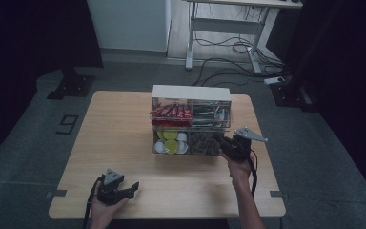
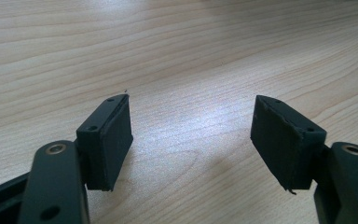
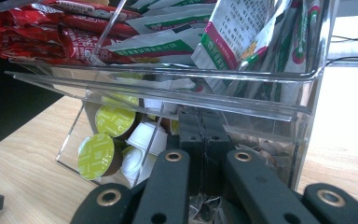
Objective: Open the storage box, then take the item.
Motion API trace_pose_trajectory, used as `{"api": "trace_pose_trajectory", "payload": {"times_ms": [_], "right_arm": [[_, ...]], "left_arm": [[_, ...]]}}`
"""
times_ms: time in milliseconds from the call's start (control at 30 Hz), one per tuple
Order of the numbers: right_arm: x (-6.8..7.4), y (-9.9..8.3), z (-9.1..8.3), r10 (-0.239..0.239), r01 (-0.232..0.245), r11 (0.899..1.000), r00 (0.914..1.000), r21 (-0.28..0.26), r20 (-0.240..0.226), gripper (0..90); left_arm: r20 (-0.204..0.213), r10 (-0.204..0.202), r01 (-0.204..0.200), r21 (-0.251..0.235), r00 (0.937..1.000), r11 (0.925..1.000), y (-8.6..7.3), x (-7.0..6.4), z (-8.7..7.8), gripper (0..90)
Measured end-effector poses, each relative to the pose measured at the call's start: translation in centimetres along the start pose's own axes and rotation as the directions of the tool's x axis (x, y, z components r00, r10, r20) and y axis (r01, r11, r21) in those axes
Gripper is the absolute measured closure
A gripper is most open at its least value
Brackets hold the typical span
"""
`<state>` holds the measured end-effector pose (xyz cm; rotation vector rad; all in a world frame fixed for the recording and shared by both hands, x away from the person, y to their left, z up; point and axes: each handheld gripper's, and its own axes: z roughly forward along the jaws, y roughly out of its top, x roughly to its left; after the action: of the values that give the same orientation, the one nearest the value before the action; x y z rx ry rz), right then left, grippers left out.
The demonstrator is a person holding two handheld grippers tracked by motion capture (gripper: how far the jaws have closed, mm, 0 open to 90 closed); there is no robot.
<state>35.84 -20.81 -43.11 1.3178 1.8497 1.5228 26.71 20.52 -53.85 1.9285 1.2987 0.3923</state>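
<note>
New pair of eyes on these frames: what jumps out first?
The clear organizer at the table's far middle: red packets in its upper left bin, green and white capsules in the lower left. The right gripper, jaws together, reaches into its lower right bin. The left gripper hovers open over bare wood at the near left edge.

left hand-held gripper (image 1: pixel 122 190) sits low at near left, held in left hand (image 1: pixel 104 210), forearm coming in from bottom edge. jaws spread wide apart, nothing between pads (image 2: pixel 109 140), tips angled toward right. right hand-held gripper (image 1: pixel 228 143) way further forward, right hand (image 1: pixel 239 167) wrapped round its grip, forearm stretched out long and straight. its jaws pressed together, pads flush, tips pointing away from person. grey plate on top, cable trailing back along wrist.
</note>
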Motion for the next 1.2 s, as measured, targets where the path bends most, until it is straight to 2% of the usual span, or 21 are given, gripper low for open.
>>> {"api": "trace_pose_trajectory", "payload": {"times_ms": [400, 633, 767, 967, 1200], "right_arm": [[-0.1, -0.4, 0.0, -0.008, 0.008, 1.0, 0.9999, -0.016, -0.009, 88.6], [-0.4, -0.7, 0.0, -0.008, 0.007, 1.0, 0.9995, -0.029, -0.031, 88.1], [-0.4, -0.7, -0.1, -0.016, 0.015, 0.999, 0.9993, -0.031, -0.034, 88.1], [-0.5, -0.6, -0.4, -0.015, 0.013, 0.999, 0.9994, -0.038, -0.032, 88.3], [-0.6, -0.4, -0.6, -0.006, 0.005, 0.999, 0.9994, -0.038, -0.033, 88.4]], "left_arm": [[-0.024, 0.013, -0.013, -0.007, 0.9996, 0.9999, 0.2, -0.4, 0.1, 29.6], [-0.06, 0.02, -0.023, -0.054, 0.998, 0.9983, 0.9, -1.0, -0.2, 30.5], [-0.058, 0.02, -0.024, -0.063, 0.9981, 0.9977, 1.7, -1.5, -0.1, 30.5], [-0.03, 0.04, -0.043, -0.088, 0.9987, 0.9952, 3.3, -2.9, 0.1, 30.3], [-0.024, 0.069, -0.072, -0.14, 0.9973, 0.9875, 5.5, -4.5, 0.4, 30.9]]}}
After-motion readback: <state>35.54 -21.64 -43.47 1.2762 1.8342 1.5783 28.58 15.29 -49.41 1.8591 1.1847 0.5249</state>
